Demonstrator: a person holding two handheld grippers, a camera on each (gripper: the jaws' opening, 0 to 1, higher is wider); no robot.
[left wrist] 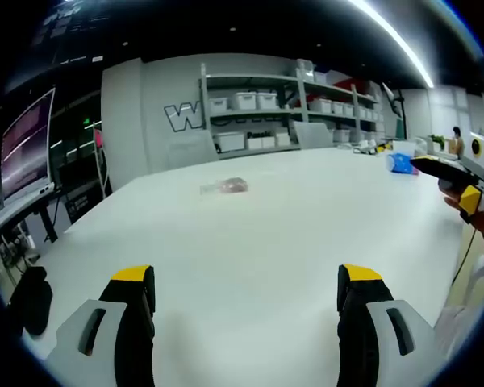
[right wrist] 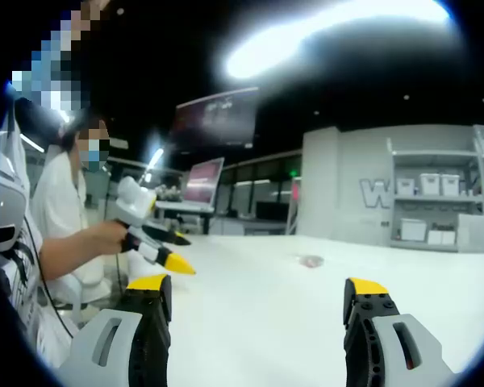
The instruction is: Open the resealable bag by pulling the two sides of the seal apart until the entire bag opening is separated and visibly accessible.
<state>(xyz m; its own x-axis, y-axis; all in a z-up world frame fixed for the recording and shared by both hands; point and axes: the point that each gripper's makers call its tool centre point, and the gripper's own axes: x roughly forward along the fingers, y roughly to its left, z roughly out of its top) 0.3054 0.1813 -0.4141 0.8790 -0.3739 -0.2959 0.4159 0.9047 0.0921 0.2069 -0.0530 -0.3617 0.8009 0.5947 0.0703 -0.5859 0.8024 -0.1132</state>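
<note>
White laminate tabletop [left wrist: 250,250] carries the small clear resealable plastic bag [left wrist: 224,186], lying flat well ahead at about 12 o'clock of the left gripper [left wrist: 246,286] and far from the right gripper [right wrist: 256,294], both with jaws spread wide and empty. Reaching it well likely means bringing both grippers in low, one to each lip of the seal. Grey shelving with white bins [left wrist: 262,113] lines the far wall at 12 o'clock and a monitor [left wrist: 26,149] stands at 9 o'clock

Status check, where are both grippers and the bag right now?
Left gripper open, right gripper open, both holding nothing. Resealable bag flat on white table, far ahead, untouched. Nothing between grippers and bag.
</note>
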